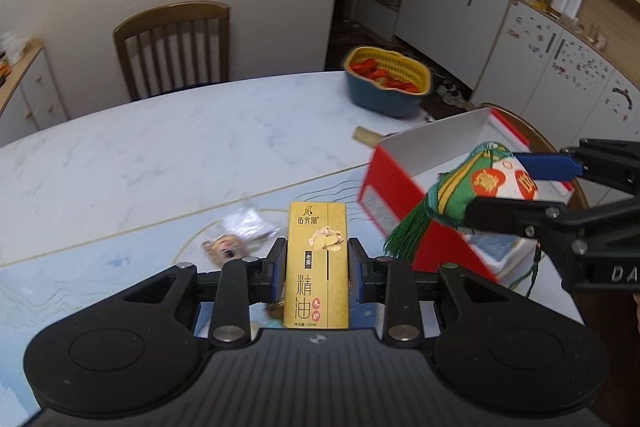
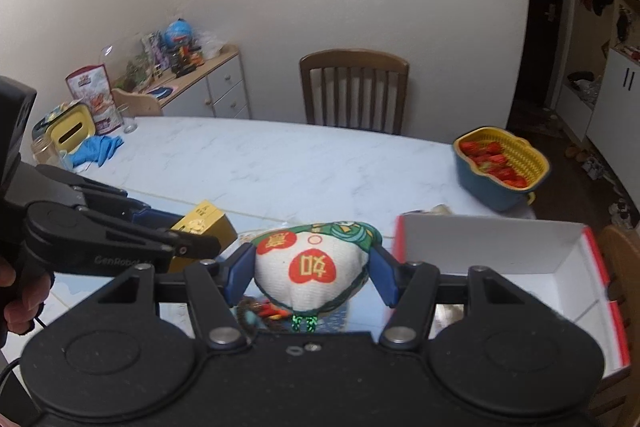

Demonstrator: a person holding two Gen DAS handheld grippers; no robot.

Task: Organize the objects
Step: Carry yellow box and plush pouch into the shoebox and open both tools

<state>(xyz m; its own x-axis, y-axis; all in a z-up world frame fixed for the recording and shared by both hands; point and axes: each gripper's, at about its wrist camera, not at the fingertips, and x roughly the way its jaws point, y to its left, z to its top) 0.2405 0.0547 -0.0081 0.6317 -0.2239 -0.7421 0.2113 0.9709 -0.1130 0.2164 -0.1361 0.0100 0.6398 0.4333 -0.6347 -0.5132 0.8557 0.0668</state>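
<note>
My left tool (image 1: 317, 267) is clamped on the gold essential-oil carton (image 1: 317, 265), held upright above the worktop (image 1: 160, 147), just left of the red box (image 2: 520, 259). My right tool (image 2: 312, 273) grips the embroidered sachet (image 2: 314, 267) at the red box's near-left corner; its green tassel (image 1: 402, 235) hangs down. A basket of red items (image 2: 500, 165) sits beyond the red box.

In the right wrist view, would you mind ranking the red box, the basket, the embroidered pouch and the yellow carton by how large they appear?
1. red box
2. embroidered pouch, held close to the camera by the right gripper, so probably enlarged
3. basket, farther away, so its rank against the pouch is unsure
4. yellow carton, partly hidden by the left gripper
</note>
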